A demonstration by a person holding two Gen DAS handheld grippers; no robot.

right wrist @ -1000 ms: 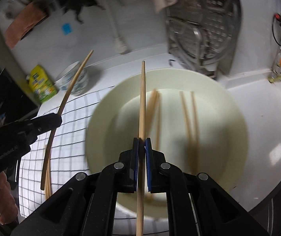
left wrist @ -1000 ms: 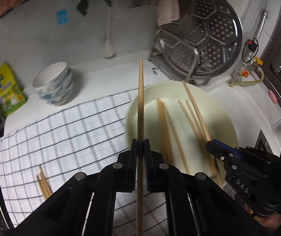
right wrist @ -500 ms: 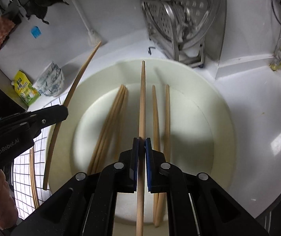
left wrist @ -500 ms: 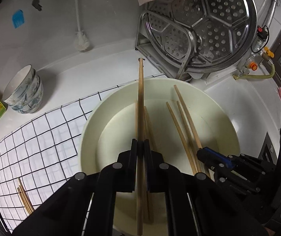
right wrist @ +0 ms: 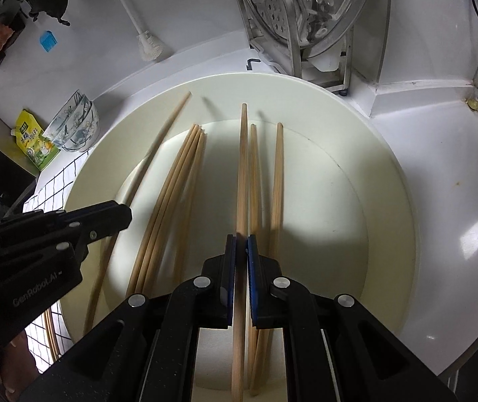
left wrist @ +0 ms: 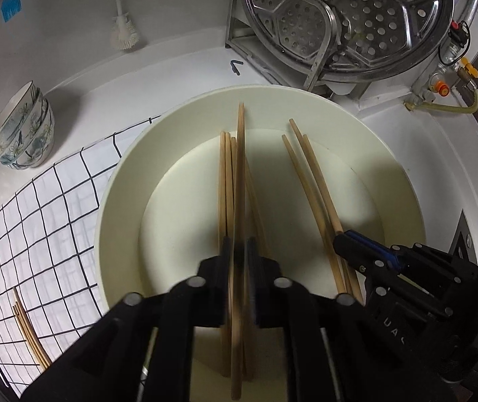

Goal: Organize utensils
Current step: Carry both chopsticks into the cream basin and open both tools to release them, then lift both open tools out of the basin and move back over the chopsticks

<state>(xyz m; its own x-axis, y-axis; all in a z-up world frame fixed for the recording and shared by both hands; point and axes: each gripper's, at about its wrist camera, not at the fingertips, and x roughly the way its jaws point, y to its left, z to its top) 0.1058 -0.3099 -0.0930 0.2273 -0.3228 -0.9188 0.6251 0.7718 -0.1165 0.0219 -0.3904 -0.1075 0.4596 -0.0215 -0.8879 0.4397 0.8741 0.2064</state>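
Chopsticks are coming down into the cream bowl [left wrist: 118, 181], one in each pair of tongs. A second ago the left tongs [left wrist: 239, 251] were carrying their chopstick [left wrist: 240, 167] over the checked cloth [left wrist: 38, 221]; now they are hanging over the bowl, with the stick lying along the bundle [left wrist: 224, 181] already resting inside. The jaws are looking slightly parted around the stick, though blur is making it hard to say whether they are gripping or letting go. The right tongs [right wrist: 241, 244] are staying clenched on their own chopstick [right wrist: 242, 167], holding it just beside two loose chopsticks [right wrist: 277, 174] on the bowl floor. Both sticks seem to be arriving at the drop-off, so releasing them is probably the next step.

A few chopsticks [left wrist: 29, 331] are waiting on the cloth at the left edge, so the gathering is likely not finished.

Everything is sitting on a white counter [left wrist: 178, 77] against a white wall. Patterned stacked bowls [left wrist: 21, 130] are standing at the far left beside a yellow-green packet [right wrist: 32, 144], a white brush [left wrist: 123, 30] is leaning on the wall, and a perforated steel steamer tray [left wrist: 356, 16] is propped in a rack behind the bowl.
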